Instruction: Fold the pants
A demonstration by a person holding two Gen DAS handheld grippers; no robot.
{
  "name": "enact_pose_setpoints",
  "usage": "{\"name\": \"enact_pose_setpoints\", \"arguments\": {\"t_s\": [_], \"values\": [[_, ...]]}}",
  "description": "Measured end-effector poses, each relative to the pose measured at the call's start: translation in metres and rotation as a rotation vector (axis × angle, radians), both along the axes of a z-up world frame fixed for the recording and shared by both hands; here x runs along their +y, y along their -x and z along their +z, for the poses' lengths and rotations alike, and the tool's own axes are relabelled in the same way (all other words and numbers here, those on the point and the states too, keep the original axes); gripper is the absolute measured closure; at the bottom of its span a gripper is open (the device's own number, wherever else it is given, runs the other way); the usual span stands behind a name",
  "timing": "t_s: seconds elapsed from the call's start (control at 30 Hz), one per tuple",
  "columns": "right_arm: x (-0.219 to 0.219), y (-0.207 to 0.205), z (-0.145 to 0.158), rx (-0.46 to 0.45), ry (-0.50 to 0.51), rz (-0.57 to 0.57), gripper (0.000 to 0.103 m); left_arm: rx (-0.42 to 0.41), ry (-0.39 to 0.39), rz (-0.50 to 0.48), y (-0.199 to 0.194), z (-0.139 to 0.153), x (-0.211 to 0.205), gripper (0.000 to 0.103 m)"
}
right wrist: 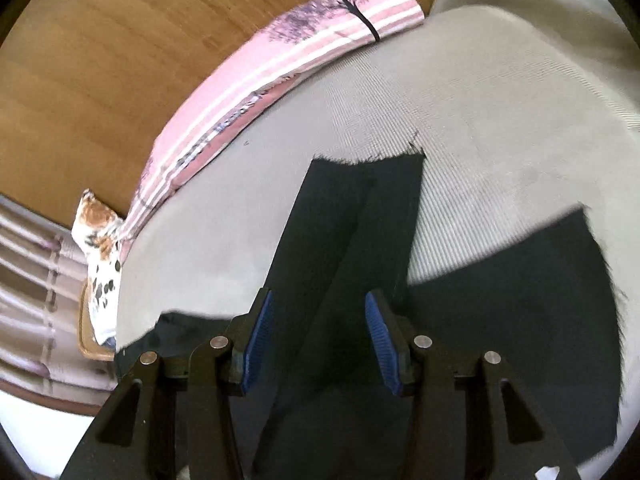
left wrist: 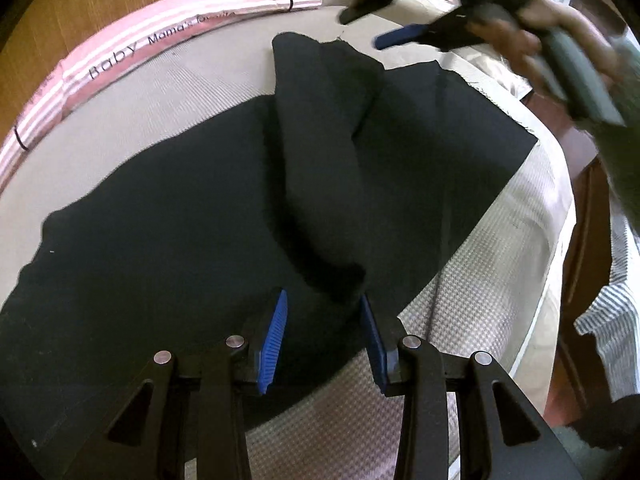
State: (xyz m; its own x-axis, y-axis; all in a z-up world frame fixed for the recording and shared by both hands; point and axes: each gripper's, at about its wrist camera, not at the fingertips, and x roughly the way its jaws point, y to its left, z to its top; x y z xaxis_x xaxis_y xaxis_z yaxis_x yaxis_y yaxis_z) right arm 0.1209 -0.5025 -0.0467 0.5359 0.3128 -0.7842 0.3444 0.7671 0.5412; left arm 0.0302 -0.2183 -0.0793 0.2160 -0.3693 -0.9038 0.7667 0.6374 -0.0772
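A: Listing first, item one: black pants, spread on the grey bedspread of a bed. One leg lies doubled over the rest in a raised ridge, its frayed hem toward the pillow end; the other leg's hem points off to the side, apart from it.

B: Why so laid?

A: Judged, not seen: flat on the bed gives a broad surface for bringing the legs together, and the ridge looks like a half-made fold that needs smoothing.

B: Grippers?

A: Left gripper: jaws parted, hovering over the ridge's near end, no cloth pinched between the blue pads. Right gripper: jaws parted over the narrow leg, likewise grasping nothing. Seen from the left wrist, it is carried in a hand above the far hems, blurred.

B: Surroundings?

A: Pink striped pillow printed "Baby", along the bed's far edge against the wooden headboard. Patterned cushion at the corner. Striped cloth beside the bed.

B: Containers?

A: None in view; nothing holds anything.
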Motion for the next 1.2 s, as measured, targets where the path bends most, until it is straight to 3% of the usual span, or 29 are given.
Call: {"name": "enact_pose_setpoints", "arguments": {"t_s": [0.2,0.43,0.5,0.57,0.67,0.77,0.97,1.1,1.2], "values": [[-0.019,-0.043,-0.031,0.049,-0.029,-0.045,0.058,0.024,0.036,-0.033,-0.002,-0.001,0.004,0.085],[-0.020,-0.073,-0.040,0.018,-0.012,-0.045,0.058,0.063,0.071,-0.020,-0.009,-0.003,0.007,0.085],[-0.017,-0.080,-0.040,0.012,0.002,-0.035,0.064,0.064,0.073,-0.018,-0.009,-0.003,0.007,0.085],[-0.015,-0.085,-0.043,0.026,0.003,-0.021,0.094,0.064,0.073,-0.016,-0.009,-0.004,0.007,0.085],[-0.015,-0.079,-0.039,0.013,0.005,-0.030,0.096,0.059,0.071,-0.017,-0.008,-0.004,0.005,0.085],[-0.017,-0.060,-0.018,-0.038,0.026,-0.049,0.098,0.047,0.066,-0.019,-0.006,-0.003,0.003,0.086],[-0.051,0.015,0.041,-0.129,0.074,-0.176,0.100,0.022,0.062,-0.028,-0.003,0.001,0.003,0.086],[-0.072,0.080,0.063,-0.112,0.160,-0.267,0.100,-0.001,0.064,-0.048,0.000,0.004,0.002,0.086],[-0.080,0.131,0.057,-0.065,0.196,-0.336,0.100,-0.030,0.059,-0.064,0.004,0.007,0.001,0.086]]}}
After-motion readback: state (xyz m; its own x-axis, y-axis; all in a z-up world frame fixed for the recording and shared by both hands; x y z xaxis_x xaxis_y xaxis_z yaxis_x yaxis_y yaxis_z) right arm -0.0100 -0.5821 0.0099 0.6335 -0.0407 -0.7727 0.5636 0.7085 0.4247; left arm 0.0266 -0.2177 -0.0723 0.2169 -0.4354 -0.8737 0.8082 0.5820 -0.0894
